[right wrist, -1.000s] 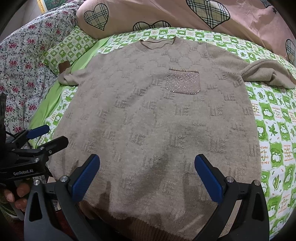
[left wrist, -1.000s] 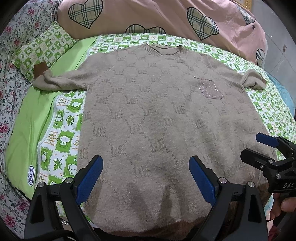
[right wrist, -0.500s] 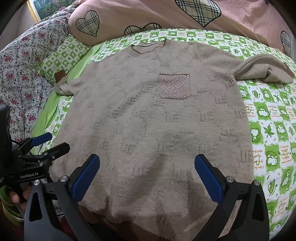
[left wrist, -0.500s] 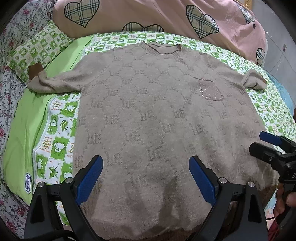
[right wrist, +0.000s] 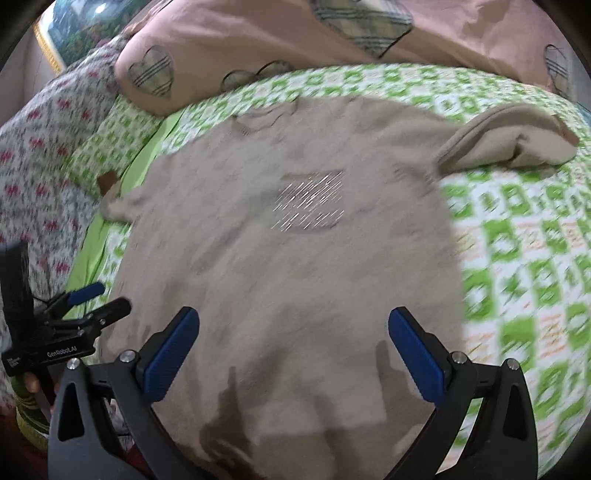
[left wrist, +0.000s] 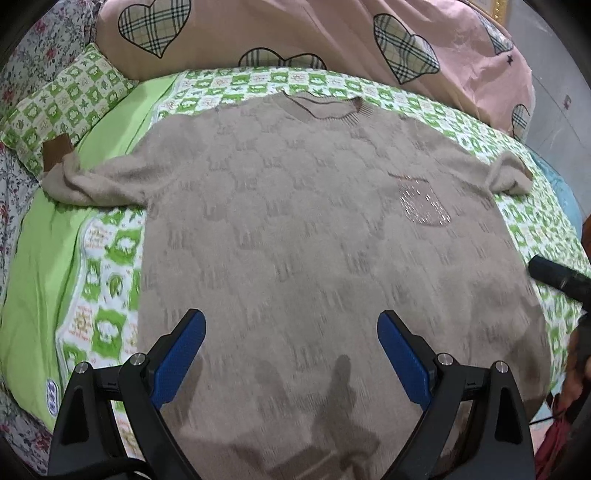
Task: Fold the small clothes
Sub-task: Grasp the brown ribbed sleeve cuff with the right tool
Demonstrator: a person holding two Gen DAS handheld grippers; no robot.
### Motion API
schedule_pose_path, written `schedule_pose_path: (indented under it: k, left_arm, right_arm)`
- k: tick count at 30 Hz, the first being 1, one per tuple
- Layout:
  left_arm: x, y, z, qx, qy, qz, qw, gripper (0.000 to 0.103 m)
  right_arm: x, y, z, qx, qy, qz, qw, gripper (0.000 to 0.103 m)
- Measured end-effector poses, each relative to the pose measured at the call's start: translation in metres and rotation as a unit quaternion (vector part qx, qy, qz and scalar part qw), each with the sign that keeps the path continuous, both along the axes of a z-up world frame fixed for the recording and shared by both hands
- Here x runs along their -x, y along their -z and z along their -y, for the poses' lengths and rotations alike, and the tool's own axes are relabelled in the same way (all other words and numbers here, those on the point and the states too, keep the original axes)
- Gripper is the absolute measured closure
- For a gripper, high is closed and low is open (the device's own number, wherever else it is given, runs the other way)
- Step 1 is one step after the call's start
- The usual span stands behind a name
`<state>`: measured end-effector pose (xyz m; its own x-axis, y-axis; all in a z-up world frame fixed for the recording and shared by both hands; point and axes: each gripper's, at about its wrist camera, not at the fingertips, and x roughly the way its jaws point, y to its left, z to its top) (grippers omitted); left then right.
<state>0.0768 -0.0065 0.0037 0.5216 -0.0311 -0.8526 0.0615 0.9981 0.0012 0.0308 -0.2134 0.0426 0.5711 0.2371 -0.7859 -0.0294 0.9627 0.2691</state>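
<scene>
A beige knit sweater lies flat and face up on the bed, collar at the far side, hem nearest me, a sparkly chest pocket on its right half. Its left sleeve stretches out sideways; the right sleeve lies folded at the far right. My left gripper hovers open above the lower part of the sweater, holding nothing. My right gripper is open too, above the lower right part of the sweater, which looks blurred in that view. The left gripper shows at the sweater's left edge.
A green and white checked sheet covers the bed. A pink quilt with plaid hearts is heaped along the far side. A matching checked pillow and a floral cover lie at the far left. A hand holds the left tool.
Both grippers have moved forward over the sweater, still open. The right one is swinging towards the right, blurring its view. The sweater has not moved.
</scene>
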Motion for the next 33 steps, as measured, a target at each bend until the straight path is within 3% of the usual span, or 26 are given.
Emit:
schedule_pose_path:
  k: [6, 10, 15, 21, 25, 26, 29, 30, 31, 32, 33]
  left_arm:
    - [-0.022, -0.003, -0.004, 0.012, -0.007, -0.004, 0.9999, 0.008]
    - [-0.029, 0.003, -0.003, 0.015, -0.006, -0.014, 0.9998, 0.008]
    - [-0.042, 0.013, 0.000, 0.016, -0.009, -0.031, 0.9993, 0.008]
    - [-0.060, 0.020, 0.002, 0.005, -0.014, -0.042, 0.9990, 0.008]
    - [-0.068, 0.030, -0.002, 0.006, -0.023, -0.053, 0.9983, 0.008]
    - [-0.069, 0.034, -0.003, 0.007, -0.025, -0.056, 0.9981, 0.008]
    - [-0.072, 0.041, -0.005, 0.008, -0.027, -0.068, 0.9973, 0.008]
    - [-0.073, 0.042, -0.005, 0.007, -0.026, -0.067, 0.9974, 0.008]
    - [-0.072, 0.042, -0.004, 0.006, -0.024, -0.065, 0.9976, 0.008]
    - [-0.072, 0.042, -0.004, 0.007, -0.022, -0.063, 0.9977, 0.008]
    - [-0.072, 0.041, -0.003, 0.009, -0.021, -0.059, 0.9980, 0.008]
  right_arm:
    - [-0.030, -0.039, 0.090, -0.001, 0.083, 0.005, 0.996, 0.001]
    - [-0.060, -0.063, 0.170, -0.015, 0.167, 0.007, 0.986, 0.001]
    - [-0.106, -0.077, 0.254, 0.021, 0.264, 0.022, 0.964, 0.001]
    - [-0.185, -0.051, 0.328, 0.030, 0.331, -0.029, 0.943, 0.001]
    - [-0.209, -0.028, 0.361, 0.050, 0.373, -0.054, 0.925, 0.004]
    - [-0.213, -0.021, 0.366, 0.054, 0.378, -0.066, 0.922, 0.007]
    - [-0.217, -0.005, 0.373, 0.084, 0.377, -0.085, 0.919, 0.035]
    - [-0.216, -0.008, 0.369, 0.098, 0.364, -0.072, 0.923, 0.059]
    - [-0.214, -0.014, 0.363, 0.099, 0.349, -0.053, 0.930, 0.073]
    - [-0.208, -0.022, 0.358, 0.066, 0.328, -0.024, 0.942, 0.092]
    - [-0.203, -0.029, 0.352, 0.028, 0.308, 0.002, 0.951, 0.093]
